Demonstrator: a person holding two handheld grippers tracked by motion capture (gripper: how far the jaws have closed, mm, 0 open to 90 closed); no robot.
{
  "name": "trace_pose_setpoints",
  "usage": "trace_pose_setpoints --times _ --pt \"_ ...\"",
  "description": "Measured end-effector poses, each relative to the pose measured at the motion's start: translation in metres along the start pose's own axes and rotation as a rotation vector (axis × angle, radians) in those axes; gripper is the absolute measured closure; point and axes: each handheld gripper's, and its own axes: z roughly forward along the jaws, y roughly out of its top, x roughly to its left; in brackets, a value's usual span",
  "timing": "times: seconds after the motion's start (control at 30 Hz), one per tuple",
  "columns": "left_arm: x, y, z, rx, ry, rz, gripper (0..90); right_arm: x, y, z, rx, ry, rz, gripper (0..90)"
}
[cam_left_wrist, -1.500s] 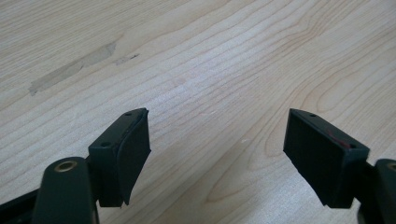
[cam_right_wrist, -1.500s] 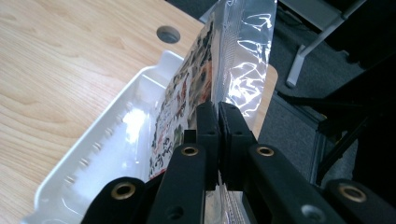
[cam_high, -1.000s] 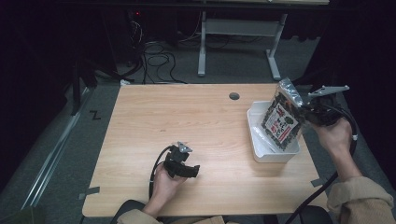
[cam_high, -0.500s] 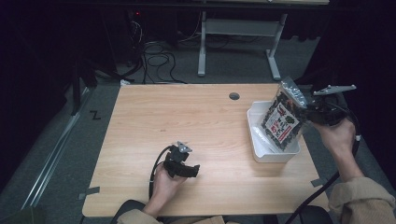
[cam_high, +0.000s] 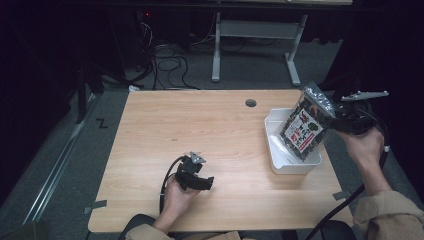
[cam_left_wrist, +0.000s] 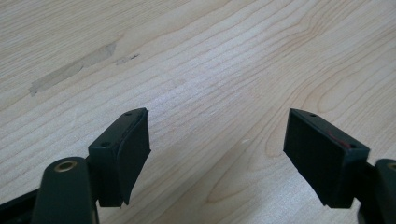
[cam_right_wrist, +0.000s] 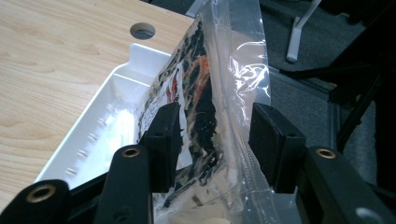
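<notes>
Since the earlier frames the right gripper (cam_high: 334, 121) has barely shifted at the table's right edge, but its jaws have just been opening, and the snack bag (cam_high: 305, 126) has settled a little lower into the white tray (cam_high: 280, 167). In the right gripper view the bag (cam_right_wrist: 210, 93) is seen between the two black jaws, with a gap visible on the right side, so the pads are no longer pressed on it; on the left side the plastic lies close against the jaw. The bag stands tilted, its lower end inside the tray (cam_right_wrist: 116, 88) and its clear top leaning toward the gripper.

The right hand (cam_high: 362, 147) is raised beside the tray, wrist bent, the forearm coming up from the lower right corner in a tan sleeve, the cable trailing below it.

The left gripper (cam_high: 197, 177) is held low over the wooden table (cam_high: 190, 125) near its front edge, the left hand (cam_high: 175, 197) wrapped around it from below, unchanged from before. In the left gripper view its jaws are seen apart with only bare table (cam_left_wrist: 210, 70) between them, nothing held.
</notes>
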Motion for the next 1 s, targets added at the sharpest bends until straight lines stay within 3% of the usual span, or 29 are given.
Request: trace_pose_setpoints --times 0.17,0.4,0.53,0.83,1.0 --pt "-0.001 0.0 -0.001 -0.011 0.0 0.005 23.7 -0.004 0.0 -0.004 -0.019 0.006 0.038 51.2" --pt "-0.001 0.0 -0.002 -0.018 0.001 0.005 23.7 -0.007 -0.002 -0.005 -0.028 0.0 0.046 49.0" --pt "-0.001 0.0 -0.002 -0.025 0.003 0.006 23.8 -0.006 -0.001 -0.012 -0.077 -0.006 0.049 48.9" --pt "-0.002 0.0 -0.004 -0.043 0.001 0.007 24.1 0.015 0.002 -0.03 -0.183 0.051 0.003 50.0" --pt "-0.001 0.0 -0.007 -0.06 0.003 0.005 24.4 0.03 0.001 -0.034 -0.206 0.104 -0.015 47.8"
